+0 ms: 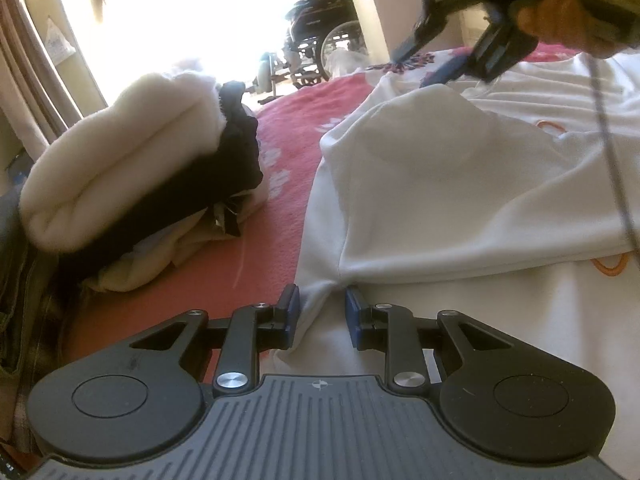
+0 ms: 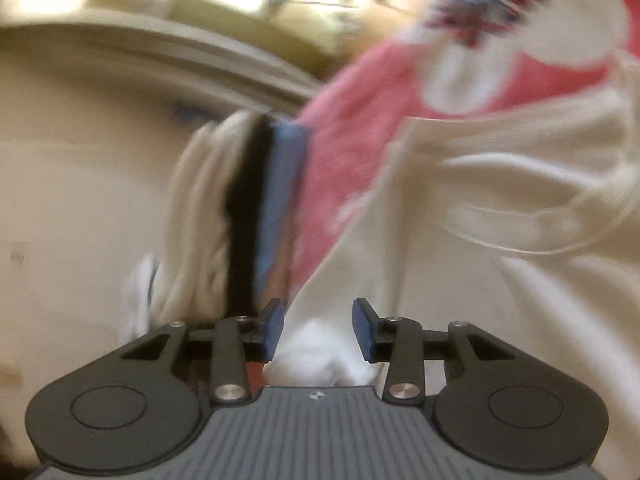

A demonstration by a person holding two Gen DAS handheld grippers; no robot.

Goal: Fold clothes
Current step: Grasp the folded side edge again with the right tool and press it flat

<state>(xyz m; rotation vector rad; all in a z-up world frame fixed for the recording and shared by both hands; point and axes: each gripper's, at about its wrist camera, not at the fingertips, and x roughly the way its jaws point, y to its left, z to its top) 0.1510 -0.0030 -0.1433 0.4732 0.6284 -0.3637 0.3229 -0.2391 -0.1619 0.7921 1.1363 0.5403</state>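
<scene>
While the left wrist view shows the left gripper (image 1: 322,312) spread around a white shirt (image 1: 460,200) on the red blanket (image 1: 292,148), beside folded clothes (image 1: 132,184), the blurred right view shows the right gripper (image 2: 318,328) spread, shirt cloth between its fingers.

Strong daylight is flooding in from the upper middle of the left wrist view, blowing out the doorway (image 1: 192,12) to pure white and washing over the folded white blanket (image 1: 120,152). The white garment (image 1: 460,184) is showing soft, shallow shadows in its folds. The right gripper (image 1: 436,56), upper right, is smearing with motion blur. The right wrist view is blurring almost everywhere, streaking the red bedspread (image 2: 352,148), while fisheye bending is curving the edges and darkening the corners.
</scene>
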